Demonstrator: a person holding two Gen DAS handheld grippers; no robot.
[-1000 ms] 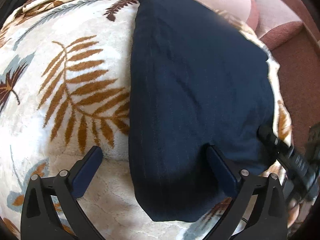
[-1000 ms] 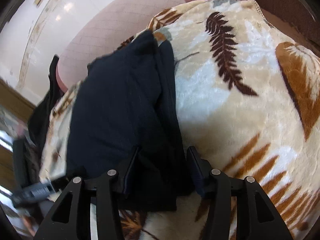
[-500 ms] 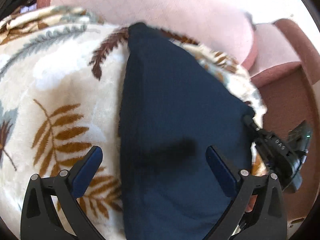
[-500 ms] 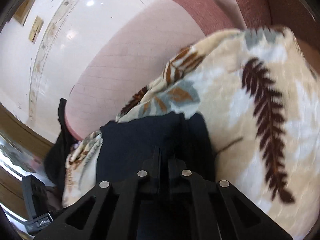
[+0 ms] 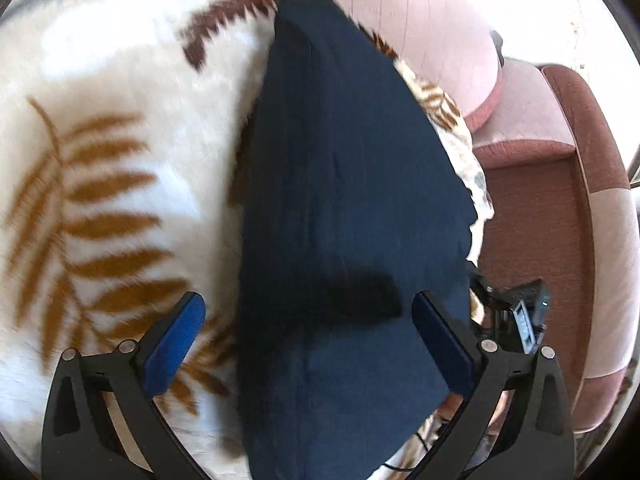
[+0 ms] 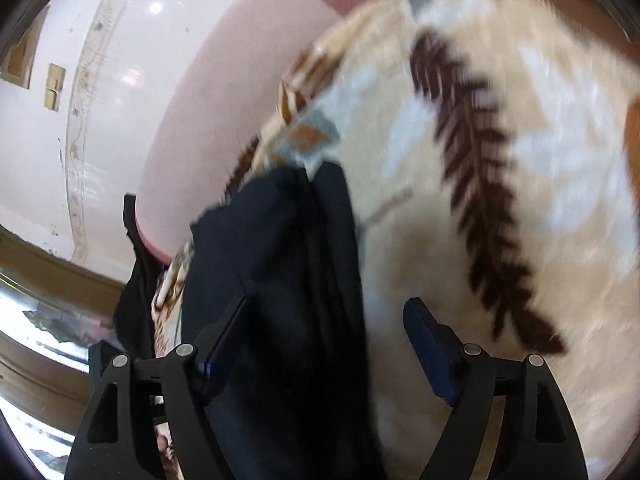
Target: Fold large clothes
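One folded navy garment (image 5: 344,216) on one fern-print blanket (image 5: 112,152); left claw (image 5: 308,336) and right claw (image 6: 326,344) both agape, gripping nothing.

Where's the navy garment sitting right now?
The navy garment lies folded on the leaf-print blanket, near its edge by the pink sofa cushion; both open tongs, left and right, straddle it.

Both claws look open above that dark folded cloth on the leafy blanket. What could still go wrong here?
The folded navy garment lies close to the edge of the cream leaf-patterned blanket; a nudge might slide it toward the reddish-brown sofa seat. The left gripper and right gripper are both open with nothing pinned, so the layers showing along one edge may spring apart. A blue finger pad close to the cloth could snag it.
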